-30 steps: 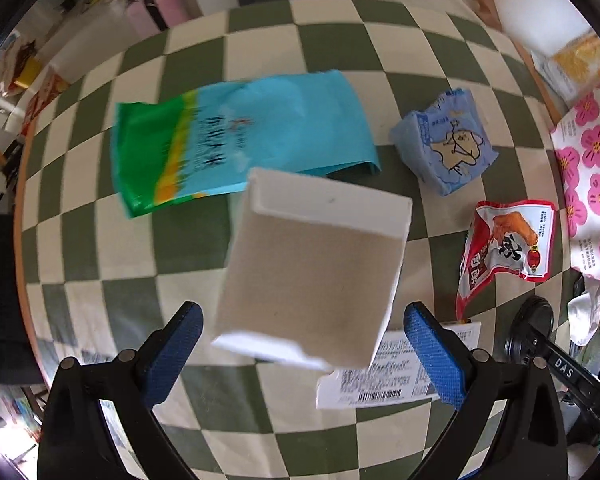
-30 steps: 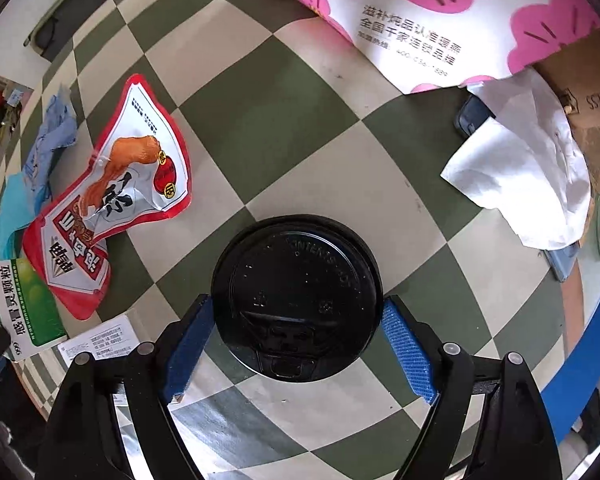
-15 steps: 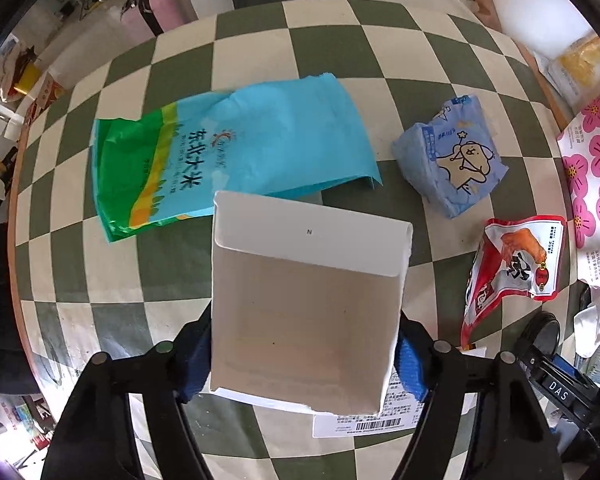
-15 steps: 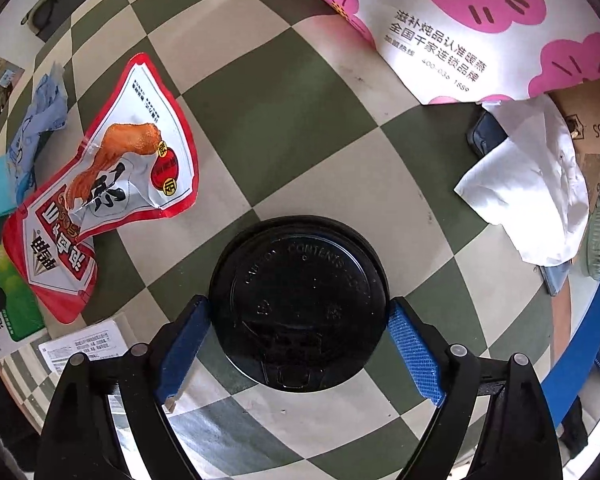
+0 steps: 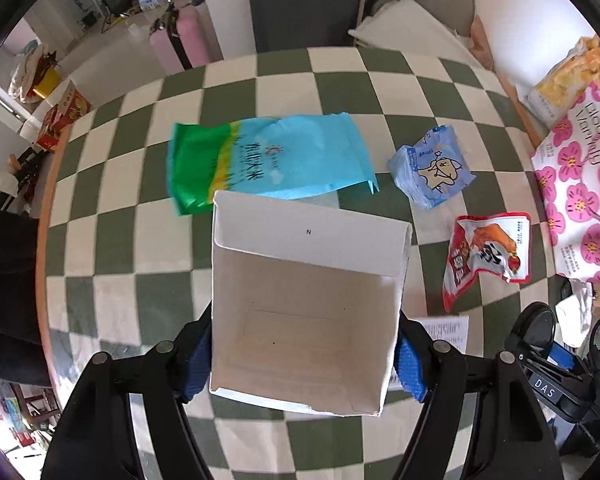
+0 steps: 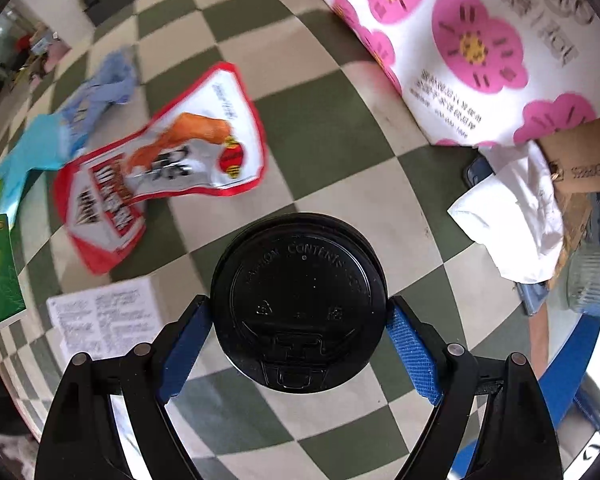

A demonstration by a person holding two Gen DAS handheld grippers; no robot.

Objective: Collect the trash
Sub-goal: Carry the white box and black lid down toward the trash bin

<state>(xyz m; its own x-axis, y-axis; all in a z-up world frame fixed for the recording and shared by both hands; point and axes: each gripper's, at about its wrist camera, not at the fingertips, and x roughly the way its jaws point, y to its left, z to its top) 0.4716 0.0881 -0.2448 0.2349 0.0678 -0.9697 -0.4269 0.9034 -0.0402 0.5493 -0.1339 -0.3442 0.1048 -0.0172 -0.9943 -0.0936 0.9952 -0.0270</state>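
My left gripper (image 5: 302,364) is shut on an open white cardboard box (image 5: 304,312), held above the checked table with its empty inside facing the camera. My right gripper (image 6: 300,332) is shut on a cup with a black lid (image 6: 300,304), seen from above. On the table lie a blue-green rice bag (image 5: 268,160), a light blue tissue pack (image 5: 432,168), a red snack pouch (image 5: 484,256) (image 6: 168,168) and a printed paper slip (image 6: 104,316).
A pink-flowered white bag (image 6: 480,44) (image 5: 580,196) lies at the right. A crumpled white tissue (image 6: 516,212), a brown cardboard piece (image 6: 580,160) and a ribbed glass (image 6: 596,284) sit near the table's right edge. A dark chair (image 5: 308,12) stands beyond the table.
My left gripper closed on the white box and lifted it, tilting its opening toward the camera. My right gripper lifted and tilted with the cup; its view is now blurred.
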